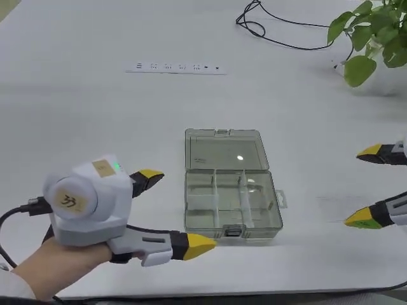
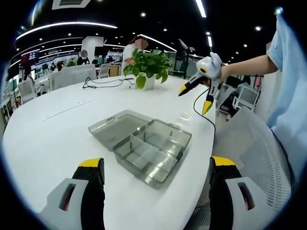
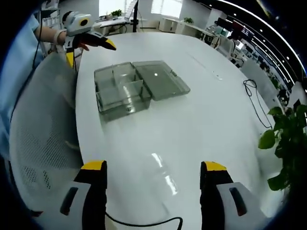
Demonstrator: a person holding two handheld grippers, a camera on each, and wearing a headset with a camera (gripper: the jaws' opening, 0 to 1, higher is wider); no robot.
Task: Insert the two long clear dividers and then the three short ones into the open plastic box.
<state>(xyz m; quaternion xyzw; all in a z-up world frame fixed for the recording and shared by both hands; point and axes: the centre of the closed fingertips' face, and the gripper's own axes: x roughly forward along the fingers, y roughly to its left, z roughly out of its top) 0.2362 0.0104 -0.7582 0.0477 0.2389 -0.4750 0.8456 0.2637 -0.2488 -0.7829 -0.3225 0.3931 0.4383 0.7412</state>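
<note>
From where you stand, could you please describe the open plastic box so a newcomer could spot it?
On the large white table, look near the front edge, in the middle. The grey-tinted clear plastic box lies there, lid folded back flat. Unlike the white power strip and green potted plant farther back, it is see-through, with dividers inside.

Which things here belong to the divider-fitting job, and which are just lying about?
Job: plastic box, clear dividers standing in it, left gripper, right gripper.
Lying about: power strip, black cable, potted plant.
</note>
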